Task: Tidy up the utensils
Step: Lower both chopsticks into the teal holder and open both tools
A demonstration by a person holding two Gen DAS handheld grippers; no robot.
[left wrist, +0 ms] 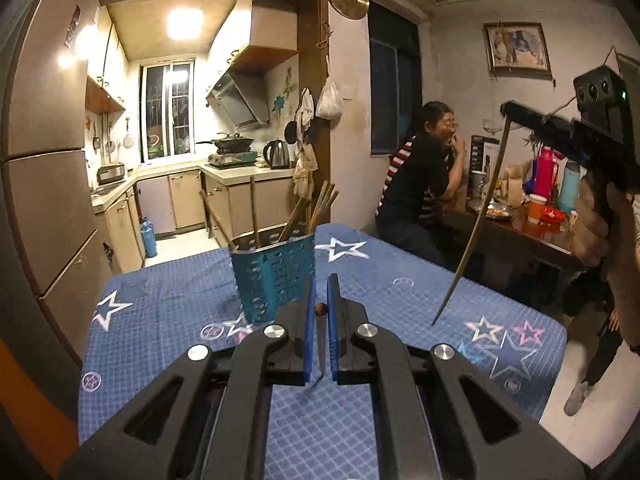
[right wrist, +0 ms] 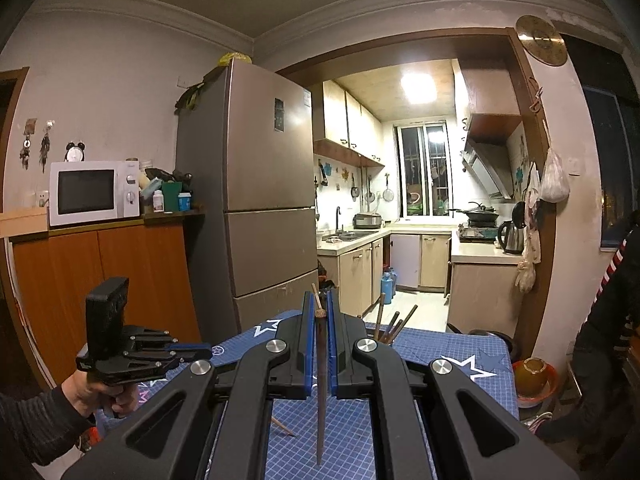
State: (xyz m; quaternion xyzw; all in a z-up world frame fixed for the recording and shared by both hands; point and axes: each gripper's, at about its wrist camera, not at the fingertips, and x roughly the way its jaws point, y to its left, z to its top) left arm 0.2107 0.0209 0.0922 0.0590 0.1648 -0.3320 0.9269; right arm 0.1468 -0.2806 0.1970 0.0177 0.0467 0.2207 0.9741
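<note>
Chopsticks, thin tapered sticks of dark wood, are what both sets of tongs carry. The right tongs [right wrist: 321, 312] are clamped on one long dark wooden chopstick [right wrist: 321, 384] near its thick end, so the butt shows just above the blue pads [right wrist: 308, 344] and the long pointed part hangs down below them. From the left wrist view this chopstick [left wrist: 472, 220] slants down and ends in the air, above the surface and to the right of the blue perforated plastic utensil holder [left wrist: 276, 276]. The left tongs [left wrist: 319, 308] are closed too, on a second slim dark stick [left wrist: 321, 344] whose rounded butt peeps out between the pads; its tip shows below them.

Such a stick looks light and stiff, but smooth and narrow, so it may swivel or slip in a flat-padded grip. Holding it close to the thick end, as here, leaves the tip free to lead into the holder, though a long overhang is likely to swing.

The holder stands upright on the blue star-printed cloth surface [left wrist: 360, 264], ahead of the left tongs, with several pale wooden chopsticks [left wrist: 320, 208] already leaning in it. One more small pointed stick [right wrist: 282, 426] lies on the cloth, on the near side of the holder.
</note>
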